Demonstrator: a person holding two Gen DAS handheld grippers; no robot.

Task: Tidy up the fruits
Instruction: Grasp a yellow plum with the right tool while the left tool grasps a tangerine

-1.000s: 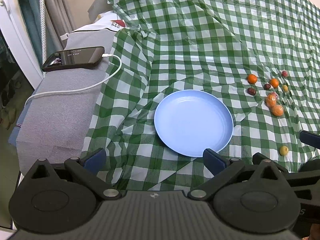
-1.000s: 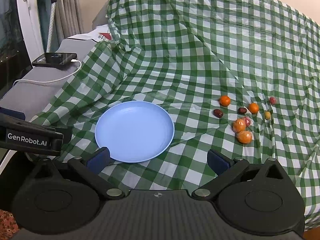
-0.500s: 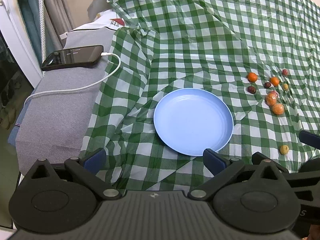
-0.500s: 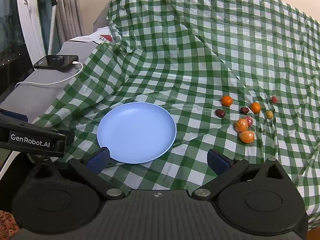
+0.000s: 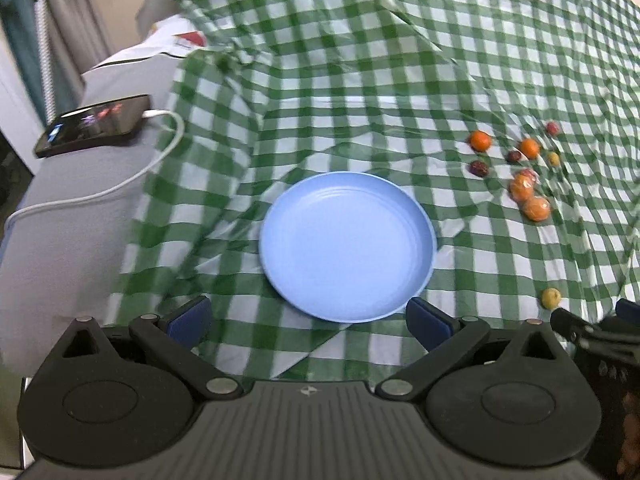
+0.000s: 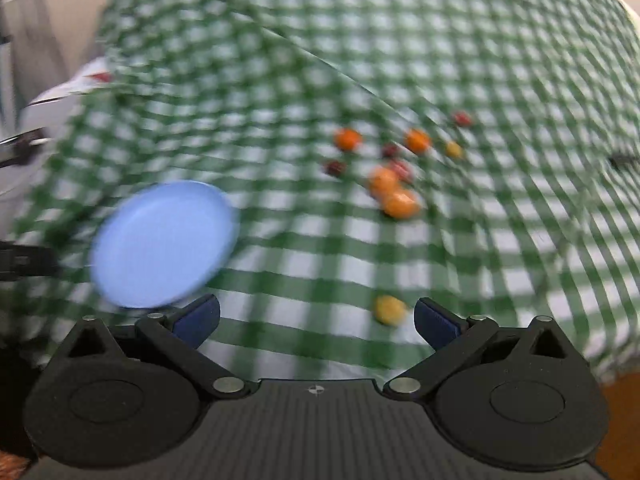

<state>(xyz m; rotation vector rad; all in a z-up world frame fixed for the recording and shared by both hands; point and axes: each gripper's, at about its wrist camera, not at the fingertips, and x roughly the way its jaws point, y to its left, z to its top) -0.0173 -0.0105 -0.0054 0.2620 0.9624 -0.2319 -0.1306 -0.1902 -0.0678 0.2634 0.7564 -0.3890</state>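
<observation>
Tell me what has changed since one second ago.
The right tool has swung right: the plate slid left in its blurred view, and the lone yellow fruit now sits between its fingers. Nothing was gripped. The left tool, plate and fruits stayed.

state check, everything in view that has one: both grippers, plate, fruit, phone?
left gripper: open, holding nothing
right gripper: open, holding nothing
blue plate: empty, flat on the checkered cloth
fruit cluster: loose on the cloth, none on the plate
lone yellow fruit: on the cloth, apart from the cluster
phone: screen lit, white cable plugged in
</observation>
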